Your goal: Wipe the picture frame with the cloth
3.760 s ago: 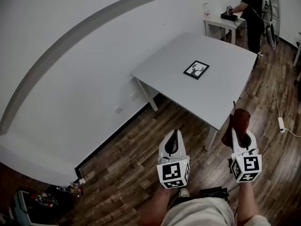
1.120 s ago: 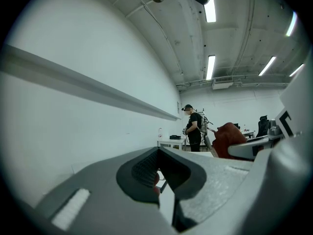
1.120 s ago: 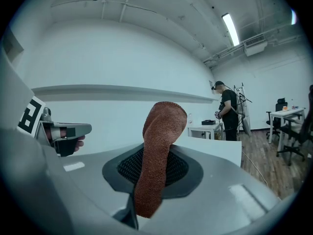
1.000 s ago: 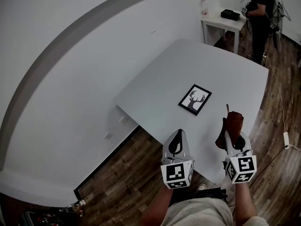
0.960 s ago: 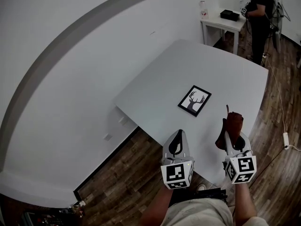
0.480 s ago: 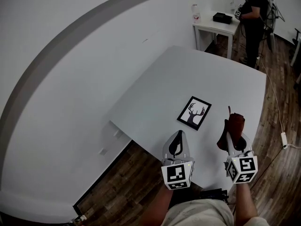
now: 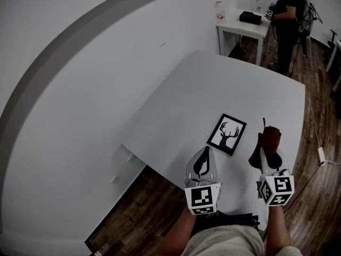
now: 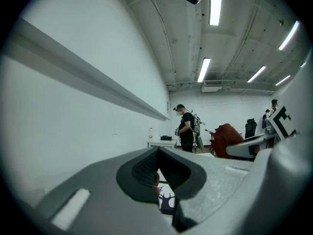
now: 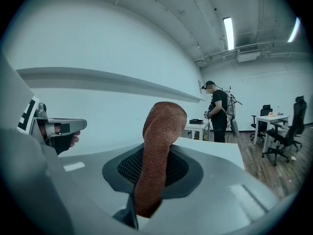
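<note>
We have the left gripper (image 7: 204, 152) with its jaws closed tip to tip and nothing between them. In the left gripper view the pads meet at the top and leave a small gap below. Part of the frame (image 8: 166, 202) shows through that gap.

The right gripper (image 7: 265, 153) is clamped on the cloth (image 7: 269, 139). The cloth is brown-red terry. It is pinched between the pads and sticks up past the jaw tips, with its lower end hanging behind them in the right gripper view.

The frame has a black border and a deer-head print, and it lies flat on the white table (image 7: 213, 84) near the edge closest to us. In the head view it sits just ahead of the two grippers and between them. The left tip is close to its near-left corner and the cloth is off to its right, not touching it. We can't tell how high either gripper is above the table.

In the background a person (image 7: 285, 12) stands at a small table (image 7: 242, 26) against the wall. A bottle (image 7: 218, 9) and a black box (image 7: 250, 17) sit on it. The floor (image 7: 144, 207) is dark wood.
</note>
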A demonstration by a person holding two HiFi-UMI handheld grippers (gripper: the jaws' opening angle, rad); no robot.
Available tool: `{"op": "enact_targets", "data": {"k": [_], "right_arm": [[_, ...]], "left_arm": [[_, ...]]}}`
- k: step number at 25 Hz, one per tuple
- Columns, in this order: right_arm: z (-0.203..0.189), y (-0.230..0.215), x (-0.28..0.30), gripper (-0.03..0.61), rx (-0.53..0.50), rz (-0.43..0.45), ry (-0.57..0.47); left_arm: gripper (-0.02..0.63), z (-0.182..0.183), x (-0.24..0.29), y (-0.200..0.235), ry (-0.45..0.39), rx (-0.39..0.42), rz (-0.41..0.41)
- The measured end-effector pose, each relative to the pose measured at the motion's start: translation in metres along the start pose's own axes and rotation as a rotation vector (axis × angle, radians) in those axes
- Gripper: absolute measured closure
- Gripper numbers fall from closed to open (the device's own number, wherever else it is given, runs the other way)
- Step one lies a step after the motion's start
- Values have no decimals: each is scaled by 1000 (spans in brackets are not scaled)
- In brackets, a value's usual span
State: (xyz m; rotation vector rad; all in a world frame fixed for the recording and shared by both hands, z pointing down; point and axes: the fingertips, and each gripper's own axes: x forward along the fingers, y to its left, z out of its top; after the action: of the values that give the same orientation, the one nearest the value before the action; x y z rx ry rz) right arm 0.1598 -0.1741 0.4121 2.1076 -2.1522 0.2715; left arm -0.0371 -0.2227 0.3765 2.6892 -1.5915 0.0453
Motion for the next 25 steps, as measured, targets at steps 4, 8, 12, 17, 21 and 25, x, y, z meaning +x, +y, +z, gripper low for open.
{"op": "enact_targets", "data": {"k": [4, 8, 12, 17, 21, 25], "right_arm": [[-4, 3, 13, 476, -2, -5, 12], [-6, 3, 25, 476, -3, 2, 30], [-6, -2, 39, 476, -2, 15, 43], [-11, -6, 59, 476, 3, 38, 65], [-30, -10, 80, 476, 12, 53, 112], [-46, -8, 111, 476, 24, 63, 166]], "left_arm": [[614, -2, 12, 7, -1, -3, -10], [614, -7, 21, 10, 15, -9, -8], [614, -5, 32, 10, 15, 5, 8], [614, -13, 47, 7, 32, 5, 12], [614, -17, 55, 2, 27, 10, 15], [614, -19, 59, 2, 33, 11, 17]]}}
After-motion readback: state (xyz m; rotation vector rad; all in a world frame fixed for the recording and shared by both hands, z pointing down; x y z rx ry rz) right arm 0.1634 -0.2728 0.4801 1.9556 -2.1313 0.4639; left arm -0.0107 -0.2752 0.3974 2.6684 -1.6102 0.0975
